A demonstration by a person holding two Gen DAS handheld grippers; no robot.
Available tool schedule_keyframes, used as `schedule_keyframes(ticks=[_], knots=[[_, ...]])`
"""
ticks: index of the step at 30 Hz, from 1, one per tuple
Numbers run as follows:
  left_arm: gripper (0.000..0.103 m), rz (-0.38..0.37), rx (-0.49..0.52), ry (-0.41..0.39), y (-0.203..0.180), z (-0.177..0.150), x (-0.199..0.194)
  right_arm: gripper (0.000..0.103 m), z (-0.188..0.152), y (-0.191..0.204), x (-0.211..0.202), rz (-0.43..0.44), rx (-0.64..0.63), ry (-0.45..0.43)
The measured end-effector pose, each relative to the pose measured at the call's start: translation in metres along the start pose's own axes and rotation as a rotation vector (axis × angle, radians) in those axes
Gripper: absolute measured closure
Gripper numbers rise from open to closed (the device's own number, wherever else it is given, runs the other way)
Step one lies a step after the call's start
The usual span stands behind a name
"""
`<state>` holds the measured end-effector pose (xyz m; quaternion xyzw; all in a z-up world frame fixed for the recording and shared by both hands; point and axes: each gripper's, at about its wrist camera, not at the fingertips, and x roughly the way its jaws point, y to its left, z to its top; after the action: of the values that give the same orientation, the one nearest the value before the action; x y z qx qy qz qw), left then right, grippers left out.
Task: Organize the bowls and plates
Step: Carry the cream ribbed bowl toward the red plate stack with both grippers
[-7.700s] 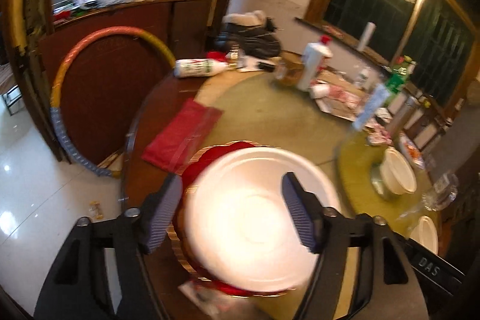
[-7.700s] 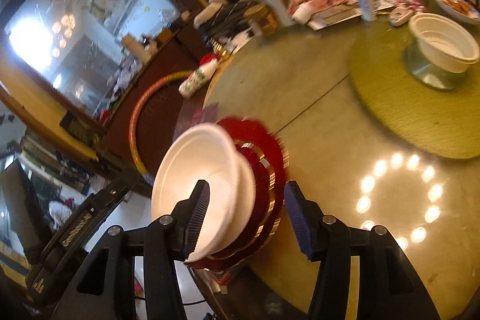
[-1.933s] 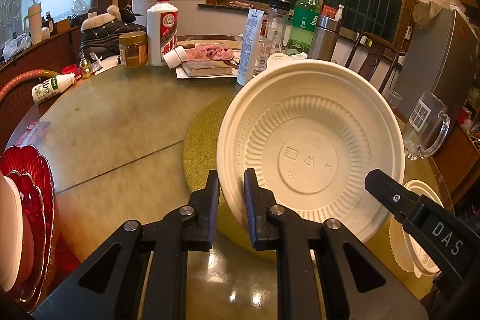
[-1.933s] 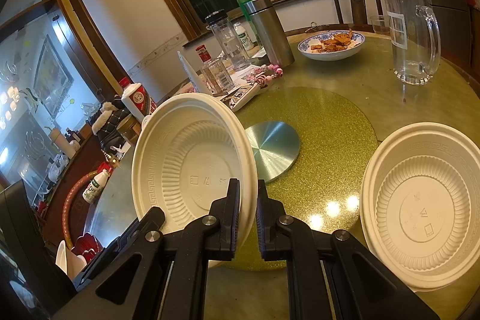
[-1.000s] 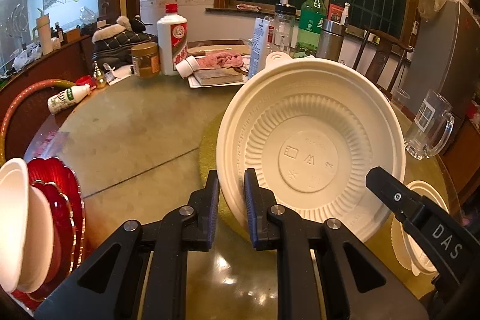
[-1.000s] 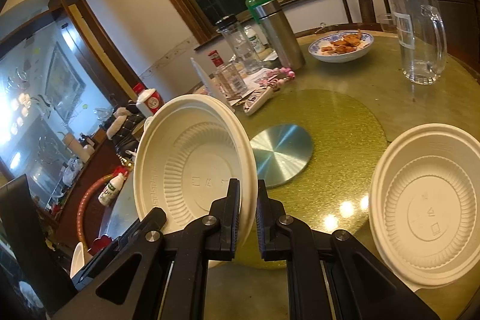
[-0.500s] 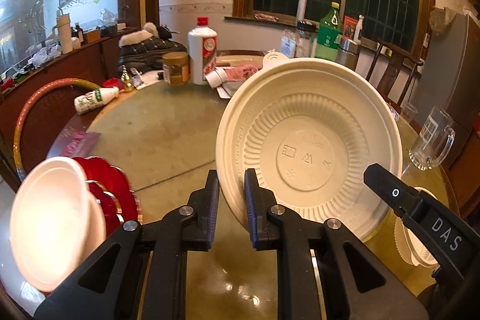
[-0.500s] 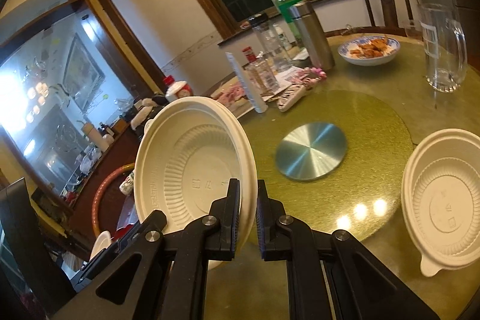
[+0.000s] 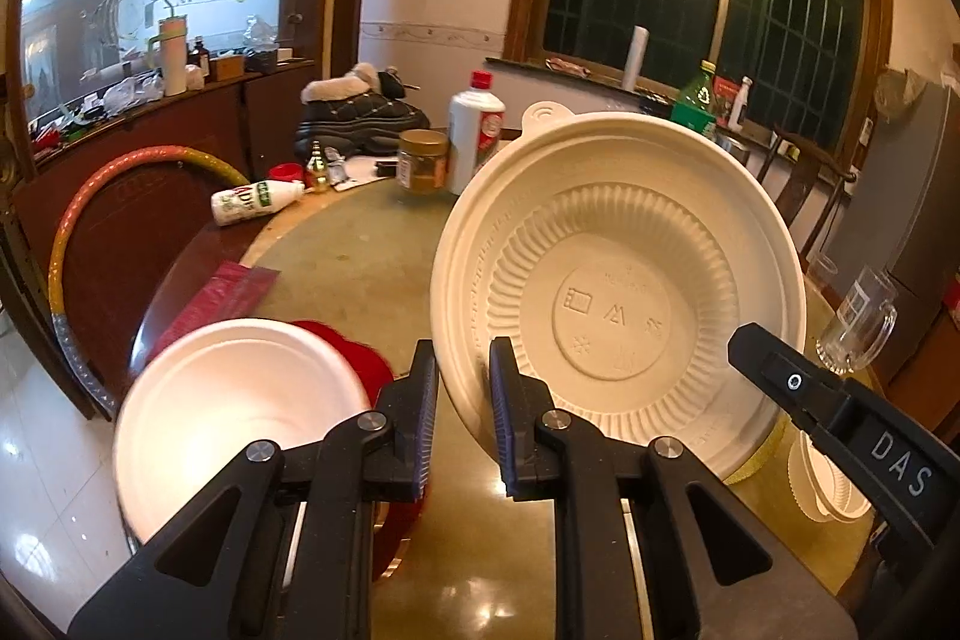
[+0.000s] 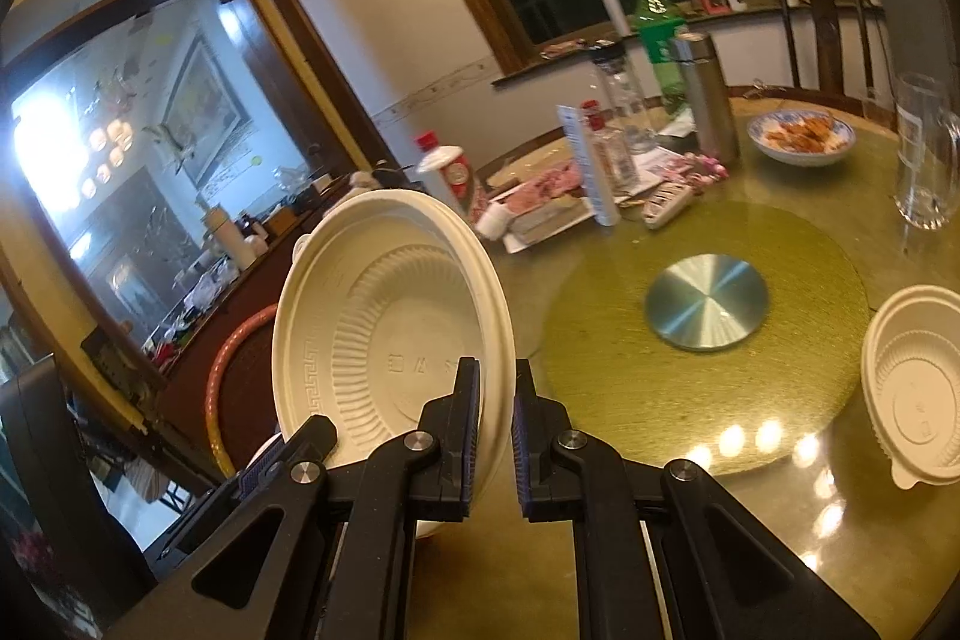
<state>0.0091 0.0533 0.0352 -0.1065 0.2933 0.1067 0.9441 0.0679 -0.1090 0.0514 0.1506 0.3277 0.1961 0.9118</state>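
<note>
A cream ribbed plastic bowl (image 9: 618, 304) is held upright in the air between both grippers. My left gripper (image 9: 461, 418) is shut on one side of its rim. My right gripper (image 10: 493, 430) is shut on the opposite side of the same bowl (image 10: 384, 340). Below left of it, a white bowl (image 9: 234, 412) sits on stacked red plates (image 9: 360, 364) at the table's near edge. Another cream bowl (image 10: 918, 400) lies on the table at the right; it also shows in the left wrist view (image 9: 822, 484).
The round table (image 9: 360, 250) carries a gold turntable mat (image 10: 720, 400) with a metal disc (image 10: 707, 305), bottles (image 9: 477, 130), a jar (image 9: 423, 160), a glass mug (image 10: 924, 154), a steel flask (image 10: 708, 100) and a food dish (image 10: 801, 136). A hoop (image 9: 78, 220) leans by the sideboard.
Both grippers have carried the cream bowl leftward, toward the white bowl on the red plates, which now sits closer and nearer the middle. The grip is unchanged.
</note>
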Motion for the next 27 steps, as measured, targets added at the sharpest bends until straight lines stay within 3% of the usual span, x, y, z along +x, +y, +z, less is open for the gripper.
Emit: schedule_keyframes(ticks=[16,27], knots=[[0.088,0.043,-0.067,0.003,0.076,0.001,-0.02,0.093,-0.022,0.082,0.012,0.06,-0.105,0.07],[0.088,0.049,-0.067,0.048,0.104,-0.001,-0.021,0.092,-0.037,0.106,0.022,0.082,-0.124,0.136]])
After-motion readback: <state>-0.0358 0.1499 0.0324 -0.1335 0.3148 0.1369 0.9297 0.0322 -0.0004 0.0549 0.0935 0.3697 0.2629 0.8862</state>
